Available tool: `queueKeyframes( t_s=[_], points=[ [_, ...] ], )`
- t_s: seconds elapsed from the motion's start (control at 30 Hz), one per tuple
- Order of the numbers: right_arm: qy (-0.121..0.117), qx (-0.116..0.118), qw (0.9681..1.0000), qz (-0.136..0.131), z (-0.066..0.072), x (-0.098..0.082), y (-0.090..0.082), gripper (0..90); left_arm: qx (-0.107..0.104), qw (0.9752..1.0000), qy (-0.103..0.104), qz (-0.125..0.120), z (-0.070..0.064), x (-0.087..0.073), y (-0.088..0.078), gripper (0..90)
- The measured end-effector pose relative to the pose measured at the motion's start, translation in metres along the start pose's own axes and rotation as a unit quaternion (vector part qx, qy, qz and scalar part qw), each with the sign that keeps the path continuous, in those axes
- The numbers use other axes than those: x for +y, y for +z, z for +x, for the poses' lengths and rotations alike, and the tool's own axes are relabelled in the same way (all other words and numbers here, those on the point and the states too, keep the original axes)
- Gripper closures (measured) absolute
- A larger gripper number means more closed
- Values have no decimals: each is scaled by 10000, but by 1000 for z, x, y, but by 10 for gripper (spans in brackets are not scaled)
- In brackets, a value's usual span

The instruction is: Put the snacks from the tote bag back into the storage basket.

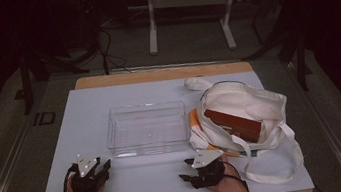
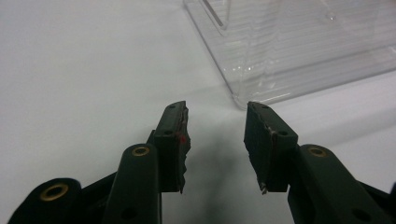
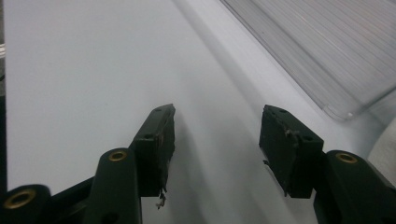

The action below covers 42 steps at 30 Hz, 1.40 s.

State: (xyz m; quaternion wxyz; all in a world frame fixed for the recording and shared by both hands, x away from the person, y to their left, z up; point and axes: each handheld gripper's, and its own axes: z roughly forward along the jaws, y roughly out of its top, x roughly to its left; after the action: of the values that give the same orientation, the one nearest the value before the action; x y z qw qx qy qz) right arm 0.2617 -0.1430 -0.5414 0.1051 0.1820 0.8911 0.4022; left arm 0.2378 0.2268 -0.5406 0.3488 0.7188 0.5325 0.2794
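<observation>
A clear plastic bin [image 1: 147, 128] stands empty in the middle of the white mat [image 1: 81, 118]. To its right lies a white cloth tote bag [image 1: 247, 98], open, with a brown box [image 1: 233, 124] inside. My left gripper [image 1: 103, 164] rests on the mat near the bin's front left corner, jaws apart and empty. In the left gripper view, the gripper [image 2: 215, 109] points at a corner of the bin [image 2: 299, 46]. My right gripper [image 1: 183, 170] lies in front of the bag, pointing left, open with nothing between its jaws. The right gripper view has the gripper [image 3: 218, 112] over bare mat beside the bin [image 3: 317, 46].
The mat covers a wooden table [image 1: 155, 74]. The bag's strap [image 1: 275, 174] loops toward the front right edge. An orange and white edge [image 1: 195, 119] shows beside the bag. Beyond the table stand a white frame [image 1: 185, 3] and cables [image 1: 106, 49] on the floor.
</observation>
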Motion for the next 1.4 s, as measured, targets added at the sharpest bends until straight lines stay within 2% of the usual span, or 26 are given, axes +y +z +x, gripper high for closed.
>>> queueKeyframes(
  t_s=[0.2,0.43,0.77,0.9,1.2,1.4],
  points=[
    [89,138,9999,10,-2,0,0,446,74,9999,133,-31,-3,0,0,623],
    [154,218,9996,100,-4,2,0,444,84,9999,28,-88,-2,-1,-2,621],
    [0,109,9997,237,-2,14,-18,431,102,9999,5,-88,-1,-1,-1,610],
    [46,97,9995,282,-2,17,-24,429,134,9999,-9,-106,-1,-1,-2,608],
    [-2,61,9990,446,3,20,-29,430,168,9998,-7,-108,-2,-1,-2,601],
    [-199,27,9983,553,9,26,-35,445,191,9997,-82,-104,0,-1,-2,597]
  ],
)
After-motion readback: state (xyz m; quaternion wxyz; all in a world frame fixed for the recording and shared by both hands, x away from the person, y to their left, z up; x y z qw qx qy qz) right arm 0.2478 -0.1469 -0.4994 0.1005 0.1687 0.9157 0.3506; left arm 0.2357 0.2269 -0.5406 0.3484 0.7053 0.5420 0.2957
